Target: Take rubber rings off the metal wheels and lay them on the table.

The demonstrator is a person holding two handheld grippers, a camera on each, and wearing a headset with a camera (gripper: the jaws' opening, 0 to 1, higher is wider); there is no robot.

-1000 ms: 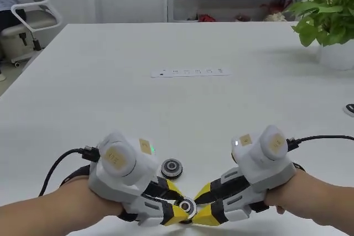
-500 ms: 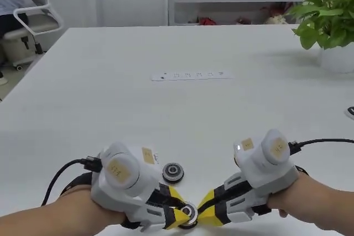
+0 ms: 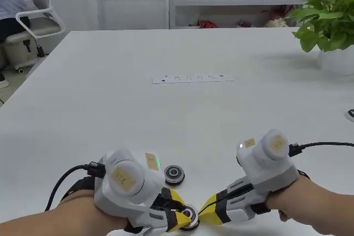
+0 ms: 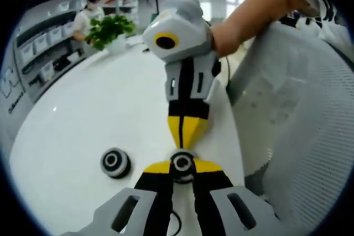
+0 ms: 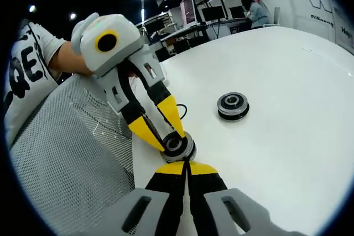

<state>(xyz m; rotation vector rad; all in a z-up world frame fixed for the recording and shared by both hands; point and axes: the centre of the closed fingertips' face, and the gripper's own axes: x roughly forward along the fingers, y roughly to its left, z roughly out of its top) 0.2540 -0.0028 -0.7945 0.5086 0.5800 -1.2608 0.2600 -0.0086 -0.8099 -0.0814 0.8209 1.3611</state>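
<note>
The wheel (image 3: pixel 188 213) is half covered by yellow jaw tips; its ring cannot be told apart. Dark rim, bright hub, at the near edge of the table (image 3: pixel 193 120). Left gripper (image 4: pixel 182 166) clamps it from both sides. Right gripper (image 5: pixel 186 168): jaws pressed together, tips at the wheel's rim. Second wheel (image 5: pixel 233 105) lies flat nearby.

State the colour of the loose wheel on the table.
The loose wheel is black outside, silver inside; best in right gripper view.
</note>
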